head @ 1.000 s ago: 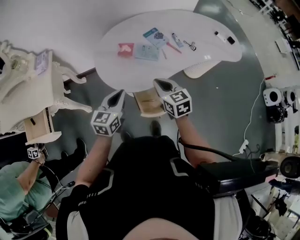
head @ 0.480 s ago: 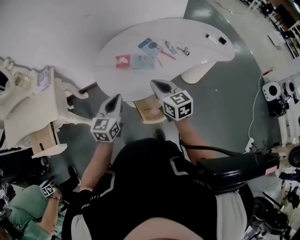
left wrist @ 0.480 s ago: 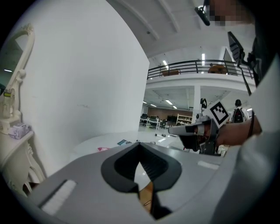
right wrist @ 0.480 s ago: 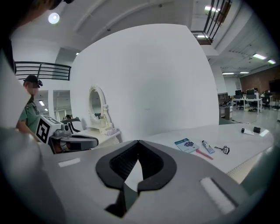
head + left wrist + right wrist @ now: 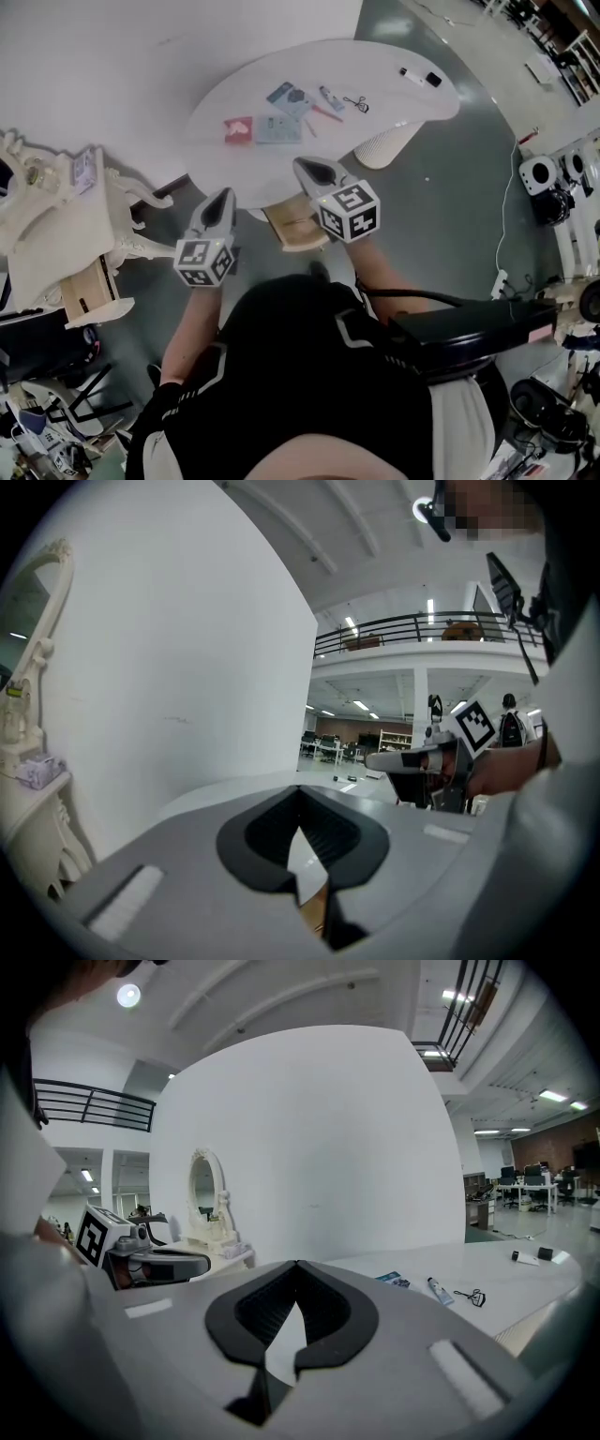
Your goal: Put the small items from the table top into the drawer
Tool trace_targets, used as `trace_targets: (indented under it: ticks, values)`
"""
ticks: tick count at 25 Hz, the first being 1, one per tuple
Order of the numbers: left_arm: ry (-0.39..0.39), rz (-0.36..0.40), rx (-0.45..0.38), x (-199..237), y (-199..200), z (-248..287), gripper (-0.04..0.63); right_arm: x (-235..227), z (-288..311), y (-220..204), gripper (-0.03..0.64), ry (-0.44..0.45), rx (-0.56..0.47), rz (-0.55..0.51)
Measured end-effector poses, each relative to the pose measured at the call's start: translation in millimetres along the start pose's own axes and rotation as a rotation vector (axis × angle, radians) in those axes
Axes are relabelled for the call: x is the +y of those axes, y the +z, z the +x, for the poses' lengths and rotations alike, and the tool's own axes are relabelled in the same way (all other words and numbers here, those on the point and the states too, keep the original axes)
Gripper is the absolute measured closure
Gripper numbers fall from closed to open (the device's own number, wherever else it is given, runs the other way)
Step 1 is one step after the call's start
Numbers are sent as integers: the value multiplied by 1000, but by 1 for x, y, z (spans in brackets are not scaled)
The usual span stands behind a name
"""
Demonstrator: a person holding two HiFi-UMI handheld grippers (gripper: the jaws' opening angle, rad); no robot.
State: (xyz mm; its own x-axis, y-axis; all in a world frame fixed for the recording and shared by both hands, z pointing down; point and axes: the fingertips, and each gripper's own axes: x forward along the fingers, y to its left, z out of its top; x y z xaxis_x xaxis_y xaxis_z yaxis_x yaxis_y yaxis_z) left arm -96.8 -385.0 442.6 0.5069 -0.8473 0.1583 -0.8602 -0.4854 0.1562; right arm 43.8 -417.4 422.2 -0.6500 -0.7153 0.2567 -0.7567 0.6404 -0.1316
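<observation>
- Small items (image 5: 277,128) lie in a loose cluster on the white oval table (image 5: 394,56), upper middle of the head view. Left to right they are a red packet (image 5: 237,129), a blue printed packet (image 5: 287,94), a small tube (image 5: 330,97), a black wire clip (image 5: 356,103) and a black-and-white marker (image 5: 417,75).
- Left gripper (image 5: 222,194) is at centre left, below the table edge, with its jaws pressed together on nothing.
- Drawer (image 5: 295,225) is light wood, pulled open under the table's near edge, between the two grippers.
- Right gripper (image 5: 305,167) is at centre, its tip at the table's near edge and its jaws closed empty.
</observation>
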Motion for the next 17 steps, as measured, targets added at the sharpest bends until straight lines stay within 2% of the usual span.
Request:
trace_targets:
  ticks: [17]
  values:
    - [25,-8,4,4,-2,0,595,-2,3,2,617,-16,4,-12]
